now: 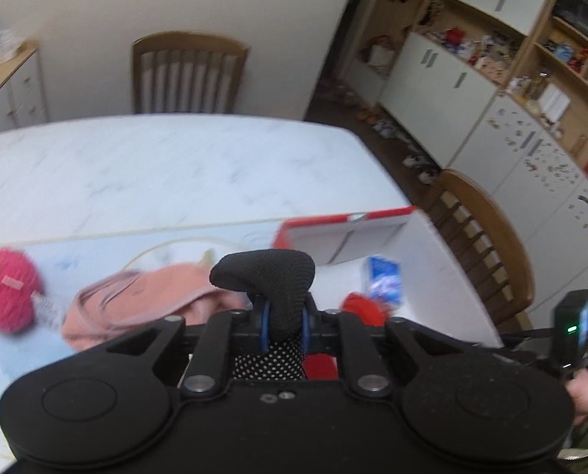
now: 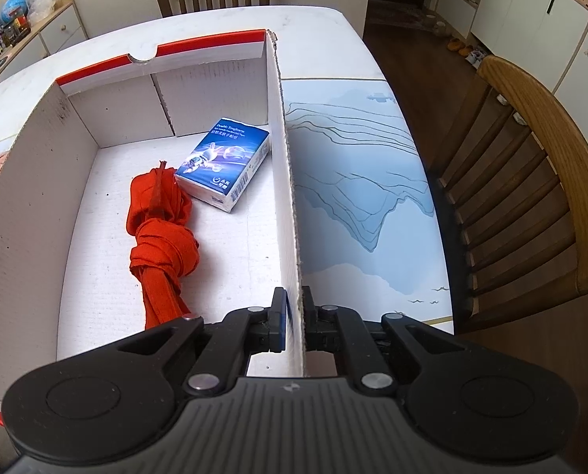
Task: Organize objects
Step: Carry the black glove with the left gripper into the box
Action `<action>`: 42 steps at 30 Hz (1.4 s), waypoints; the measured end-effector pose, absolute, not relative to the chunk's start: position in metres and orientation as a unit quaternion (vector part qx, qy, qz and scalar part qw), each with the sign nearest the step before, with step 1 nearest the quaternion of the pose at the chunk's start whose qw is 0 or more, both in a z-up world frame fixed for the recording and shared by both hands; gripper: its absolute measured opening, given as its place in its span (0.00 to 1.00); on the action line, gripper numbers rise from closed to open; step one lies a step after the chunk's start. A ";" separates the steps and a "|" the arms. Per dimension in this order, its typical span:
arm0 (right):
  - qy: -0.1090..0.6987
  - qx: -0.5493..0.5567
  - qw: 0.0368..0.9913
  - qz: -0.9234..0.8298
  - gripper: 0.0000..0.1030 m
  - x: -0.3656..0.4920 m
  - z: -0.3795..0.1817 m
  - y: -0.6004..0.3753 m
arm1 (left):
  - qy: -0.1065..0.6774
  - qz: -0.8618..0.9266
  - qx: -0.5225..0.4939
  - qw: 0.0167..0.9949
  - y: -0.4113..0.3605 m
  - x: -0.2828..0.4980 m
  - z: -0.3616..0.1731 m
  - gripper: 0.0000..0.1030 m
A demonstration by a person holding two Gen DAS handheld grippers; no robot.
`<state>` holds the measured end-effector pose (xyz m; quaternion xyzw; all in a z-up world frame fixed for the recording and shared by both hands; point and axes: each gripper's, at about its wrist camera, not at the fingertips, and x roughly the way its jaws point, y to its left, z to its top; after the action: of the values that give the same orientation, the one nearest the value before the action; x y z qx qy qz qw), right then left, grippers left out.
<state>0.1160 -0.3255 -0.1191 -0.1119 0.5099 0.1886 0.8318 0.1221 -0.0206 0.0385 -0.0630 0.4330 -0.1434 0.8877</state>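
While the right gripper (image 2: 292,318) pinches the box's side wall between its nearly closed jaws, probably just to keep the cardboard box (image 2: 96,118) from sliding around on the table (image 2: 215,19), the left gripper (image 1: 284,316) is clamped narrow on a black mesh fabric thing (image 1: 266,276), maybe a glove or sock, with a polka-dot part hanging down behind the fingers. It's held up in the air over the table mat, not in the box yet, so my guess is it's about to get carried over and dropped in. Already sitting in the box are a knotted red cloth (image 2: 161,233) and a blue tissue pack (image 2: 224,164), touching or nearly so near the right wall. Left on the mat are a pink cloth (image 1: 143,300) and a red plush toy (image 1: 5,292), close together, so I'd say the tidy-up is roughly halfway, though the left view is pretty blurry
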 end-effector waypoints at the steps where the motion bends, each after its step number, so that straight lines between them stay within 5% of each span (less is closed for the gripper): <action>1: 0.509 -0.111 0.832 0.189 0.05 0.116 -0.119 -0.326 | 0.429 -0.149 -0.061 0.889 -0.026 0.125 0.044 0.12; 9: 0.511 -0.103 0.830 0.200 0.05 0.114 -0.122 -0.324 | 0.412 -0.195 -0.003 0.890 -0.097 0.143 0.058 0.12; 20: 0.509 -0.106 0.826 0.218 0.05 0.113 -0.123 -0.324 | 0.466 -0.214 0.099 0.853 -0.182 0.158 -0.002 0.12; 42: 0.499 -0.142 0.820 0.243 0.05 0.114 -0.123 -0.320 | 0.544 -0.158 0.204 0.798 -0.212 0.202 -0.099 0.14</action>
<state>0.1136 -0.3202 -0.1226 -0.1420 0.4985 0.2432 0.8198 0.2023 -0.2120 -0.0991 0.2040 0.5444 -0.1576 0.7982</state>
